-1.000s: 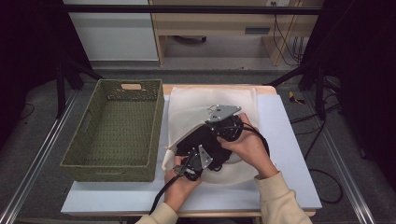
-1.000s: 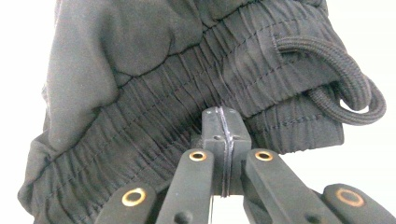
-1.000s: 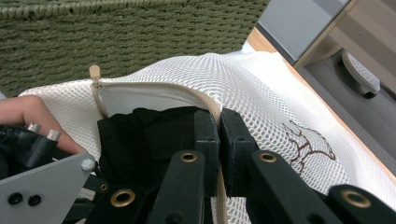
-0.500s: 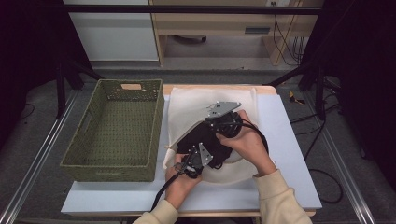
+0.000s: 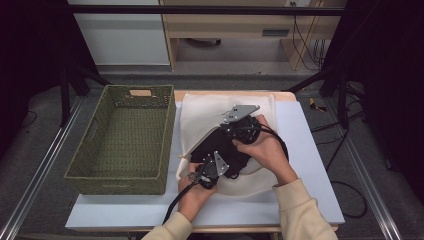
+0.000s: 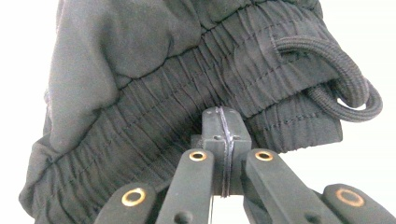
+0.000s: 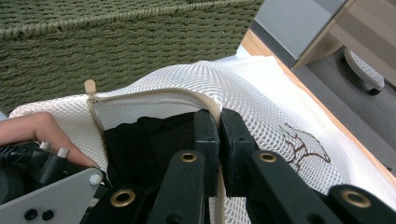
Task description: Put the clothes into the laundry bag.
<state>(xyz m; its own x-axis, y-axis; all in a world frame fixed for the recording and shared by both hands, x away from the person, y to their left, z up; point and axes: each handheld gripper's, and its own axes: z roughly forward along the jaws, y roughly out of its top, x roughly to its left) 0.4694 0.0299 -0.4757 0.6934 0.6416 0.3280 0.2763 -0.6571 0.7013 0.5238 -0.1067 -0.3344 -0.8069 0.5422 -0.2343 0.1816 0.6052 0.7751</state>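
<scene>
A white mesh laundry bag [image 5: 210,107] lies on the table with its zippered mouth toward the person. A black garment [image 5: 227,150] with an elastic waistband and a drawstring [image 6: 348,86] sits partly inside that mouth. My left gripper [image 5: 220,162] comes in from the near side, shut on the garment's waistband [image 6: 154,116]; in the left gripper view its jaws [image 6: 223,128] pinch the gathered fabric. My right gripper [image 5: 225,131] is shut on the bag's zipper rim [image 7: 154,95] and holds it raised over the black garment [image 7: 140,135].
A green woven basket [image 5: 125,140] stands at the left, close beside the bag, its wall [image 7: 116,46] just behind the bag's mouth. The table's far wooden edge [image 7: 266,58] and right half lie past the bag. Cables trail off the near edge.
The right gripper has edged slightly toward the far side with the bag's rim still in it. The left hand has stayed where it was.
</scene>
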